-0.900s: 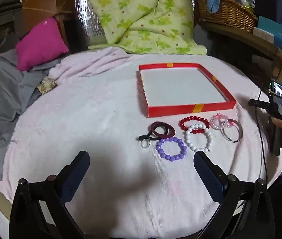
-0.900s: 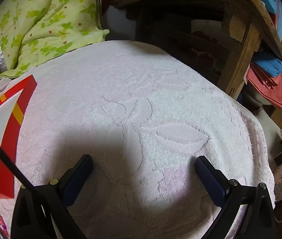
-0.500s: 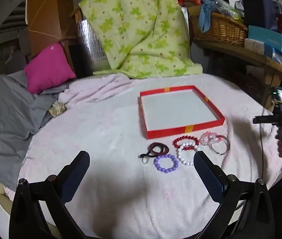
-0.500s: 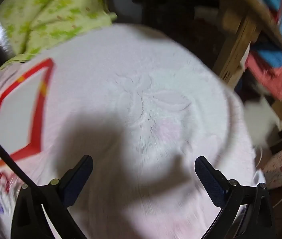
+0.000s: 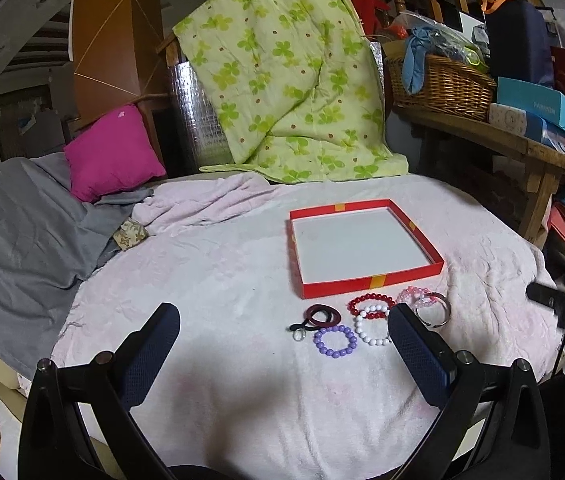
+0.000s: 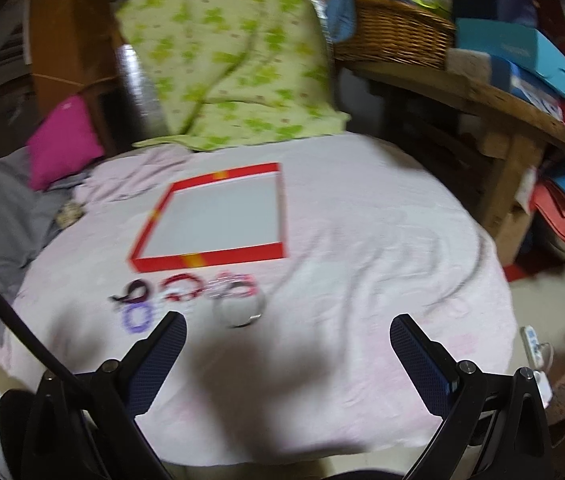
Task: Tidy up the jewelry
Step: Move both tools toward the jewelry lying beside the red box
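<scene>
My left jaws (image 5: 282, 332) and right jaws (image 6: 288, 334) both stand wide apart, nothing between them, hanging over a pale pink towel (image 5: 222, 280) that covers the surface. Just ahead on it lie the bracelets: purple (image 5: 335, 341), white (image 5: 371, 329), red (image 5: 370, 304), a pink one (image 5: 416, 295), a metal bangle (image 5: 434, 314) and dark hair ties (image 5: 322, 317). Right wrist view is blurred. Beyond them sits a red tray (image 5: 370, 282), white floor, nothing in it. Further out: green quilt (image 5: 282, 80), magenta pillow (image 5: 112, 152), grey sheet (image 5: 14, 220). A wooden shelf (image 5: 502, 140) on the right carries a wicker basket (image 5: 442, 84) of cloth and blue boxes (image 5: 534, 104).
</scene>
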`<action>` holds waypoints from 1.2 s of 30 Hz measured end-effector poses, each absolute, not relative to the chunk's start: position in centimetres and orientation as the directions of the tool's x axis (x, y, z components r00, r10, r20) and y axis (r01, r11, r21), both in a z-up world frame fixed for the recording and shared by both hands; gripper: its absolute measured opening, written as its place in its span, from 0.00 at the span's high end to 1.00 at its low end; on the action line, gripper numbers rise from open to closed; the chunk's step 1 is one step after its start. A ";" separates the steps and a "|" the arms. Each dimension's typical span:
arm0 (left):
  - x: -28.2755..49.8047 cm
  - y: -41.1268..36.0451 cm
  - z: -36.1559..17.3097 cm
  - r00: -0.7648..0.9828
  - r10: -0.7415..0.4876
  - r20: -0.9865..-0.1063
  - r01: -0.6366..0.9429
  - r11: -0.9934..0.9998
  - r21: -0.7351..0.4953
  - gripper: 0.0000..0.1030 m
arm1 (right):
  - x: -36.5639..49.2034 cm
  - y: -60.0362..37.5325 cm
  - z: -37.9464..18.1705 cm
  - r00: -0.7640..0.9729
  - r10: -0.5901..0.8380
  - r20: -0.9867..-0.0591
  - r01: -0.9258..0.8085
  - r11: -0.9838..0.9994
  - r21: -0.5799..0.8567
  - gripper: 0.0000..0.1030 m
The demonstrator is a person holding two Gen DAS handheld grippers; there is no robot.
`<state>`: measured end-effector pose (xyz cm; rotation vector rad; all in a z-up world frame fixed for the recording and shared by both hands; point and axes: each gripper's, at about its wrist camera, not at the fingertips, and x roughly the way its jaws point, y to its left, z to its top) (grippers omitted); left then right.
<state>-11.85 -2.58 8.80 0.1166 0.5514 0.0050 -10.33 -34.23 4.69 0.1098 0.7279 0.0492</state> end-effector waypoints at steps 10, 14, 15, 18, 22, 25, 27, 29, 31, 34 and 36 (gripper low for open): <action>-12.3 -1.5 9.1 0.857 0.057 -0.513 -0.002 0.994 0.108 0.00 | -10.8 -30.0 5.8 0.742 0.161 -0.651 -0.088 0.986 0.144 0.00; -11.9 -1.4 8.8 0.853 0.063 -0.518 -0.007 0.994 0.109 0.00 | -10.4 -29.8 5.6 0.740 0.175 -0.650 -0.090 0.983 0.162 0.00; -11.8 -1.3 8.7 0.851 0.065 -0.521 -0.009 0.994 0.109 0.00 | -10.3 -29.8 5.5 0.739 0.177 -0.650 -0.091 0.982 0.164 0.00; -11.5 -1.3 8.4 0.846 0.066 -0.529 -0.009 0.994 0.109 0.00 | -10.1 -29.6 5.3 0.738 0.185 -0.649 -0.097 0.981 0.169 0.00; -11.2 -1.4 7.9 0.841 0.069 -0.536 -0.009 0.993 0.114 0.00 | -9.8 -29.1 5.0 0.740 0.173 -0.650 -0.100 0.984 0.147 0.00; -10.8 -1.4 7.5 0.835 0.072 -0.545 -0.010 0.993 0.115 0.00 | -9.6 -29.0 4.6 0.737 0.178 -0.652 -0.110 0.983 0.144 0.00; -10.6 -1.3 7.2 0.832 0.073 -0.550 -0.012 0.993 0.115 0.00 | -9.5 -29.1 4.3 0.739 0.177 -0.650 -0.112 0.984 0.141 0.00; -10.2 -1.2 6.7 0.831 0.068 -0.552 -0.006 0.994 0.113 0.00 | -9.4 -29.0 4.1 0.738 0.177 -0.651 -0.111 0.984 0.142 0.00; -9.5 -0.7 5.9 0.827 0.051 -0.560 0.005 0.995 0.099 0.00 | -9.1 -29.4 3.5 0.731 0.181 -0.658 -0.111 0.983 0.147 0.00; -8.1 0.5 4.0 0.811 0.040 -0.584 0.008 0.997 0.080 0.00 | -8.4 -30.1 2.5 0.721 0.177 -0.670 -0.110 0.984 0.141 0.00; -6.9 1.4 2.5 0.791 0.043 -0.611 0.003 0.997 0.074 0.00 | -7.7 -30.7 1.6 0.710 0.172 -0.683 -0.110 0.985 0.135 0.00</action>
